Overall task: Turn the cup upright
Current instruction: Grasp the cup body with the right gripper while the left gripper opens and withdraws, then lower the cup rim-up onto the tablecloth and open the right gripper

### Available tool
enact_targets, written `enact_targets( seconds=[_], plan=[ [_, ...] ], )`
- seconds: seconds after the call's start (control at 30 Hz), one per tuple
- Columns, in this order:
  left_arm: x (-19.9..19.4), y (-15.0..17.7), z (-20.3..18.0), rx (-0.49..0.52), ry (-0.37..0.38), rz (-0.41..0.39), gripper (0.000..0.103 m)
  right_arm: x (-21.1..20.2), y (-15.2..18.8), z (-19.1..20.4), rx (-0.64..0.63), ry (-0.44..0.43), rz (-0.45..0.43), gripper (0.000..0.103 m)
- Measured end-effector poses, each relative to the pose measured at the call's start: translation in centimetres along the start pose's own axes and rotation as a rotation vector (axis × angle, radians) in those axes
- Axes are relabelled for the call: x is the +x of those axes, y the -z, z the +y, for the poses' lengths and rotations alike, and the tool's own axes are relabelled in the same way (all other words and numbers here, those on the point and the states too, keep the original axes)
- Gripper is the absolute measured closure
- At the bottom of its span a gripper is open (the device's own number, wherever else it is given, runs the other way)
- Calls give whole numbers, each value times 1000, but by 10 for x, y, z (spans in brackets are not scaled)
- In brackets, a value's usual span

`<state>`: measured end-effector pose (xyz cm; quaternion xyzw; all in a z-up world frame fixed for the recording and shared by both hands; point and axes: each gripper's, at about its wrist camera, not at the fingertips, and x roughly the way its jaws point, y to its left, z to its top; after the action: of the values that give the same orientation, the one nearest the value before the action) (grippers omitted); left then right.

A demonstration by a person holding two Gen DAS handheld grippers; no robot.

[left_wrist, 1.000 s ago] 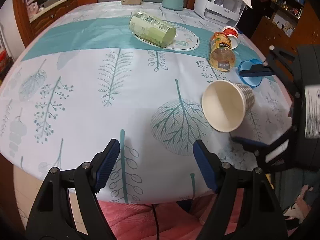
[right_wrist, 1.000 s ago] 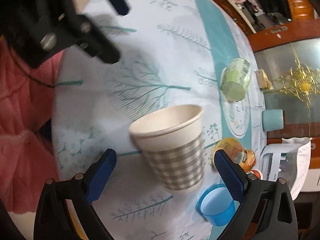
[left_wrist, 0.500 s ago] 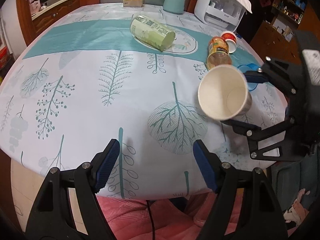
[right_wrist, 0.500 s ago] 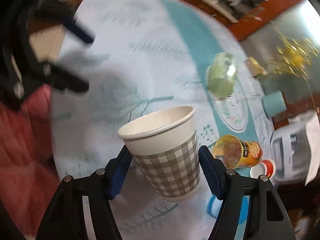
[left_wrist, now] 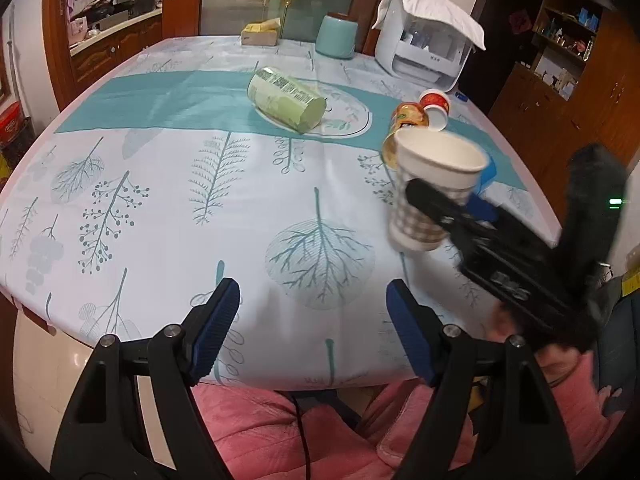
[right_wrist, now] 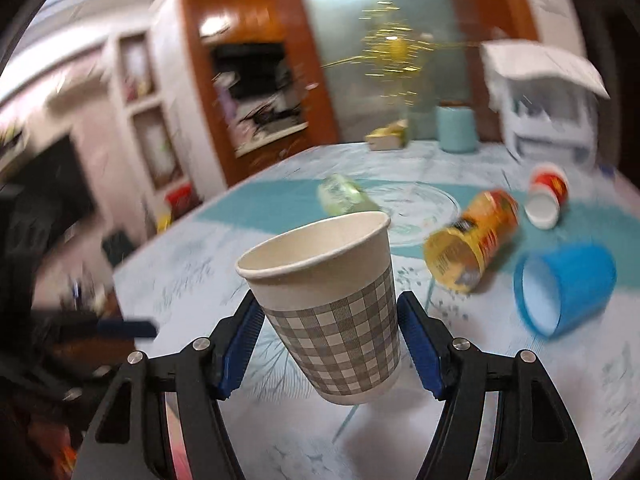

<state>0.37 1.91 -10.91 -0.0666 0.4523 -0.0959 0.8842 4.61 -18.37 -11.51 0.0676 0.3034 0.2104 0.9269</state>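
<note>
Rotated from mouth-sideways to nearly upright, the checked paper cup [right_wrist: 336, 312] hangs above the surface [left_wrist: 160, 208], pinched by the right gripper [right_wrist: 330, 344] fingers; left gripper [left_wrist: 312, 330] fingers spread, idle. Level it, lower gently, then release

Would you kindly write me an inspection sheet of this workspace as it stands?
Surface: round table under a leaf-print cloth.
Job's things: checked paper cup, mouth up, slightly tilted, off the table.
Clutter: green cup, orange cup, red cup, blue cup, all lying on their sides.
Grippers: right gripper shut on the paper cup; left gripper open, empty.
Cables: dark cable below the table edge.
Surroundings: white appliance, wooden cabinets.
</note>
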Motion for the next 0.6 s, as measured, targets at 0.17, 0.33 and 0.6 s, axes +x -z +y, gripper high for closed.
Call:
enact_targets(
  seconds=[0.17,0.33,0.6],
  plan=[
    [-3,-4,-8,14,-17,-8,29,13,22,-3,55,32,49,34],
    [-3,-10,-13,34,-42,-26,29,15,42,-3,74,56,109,34],
    [22,-15,-14,34,-76,59,27,-4,66,0,88,119,265,3]
  ],
)
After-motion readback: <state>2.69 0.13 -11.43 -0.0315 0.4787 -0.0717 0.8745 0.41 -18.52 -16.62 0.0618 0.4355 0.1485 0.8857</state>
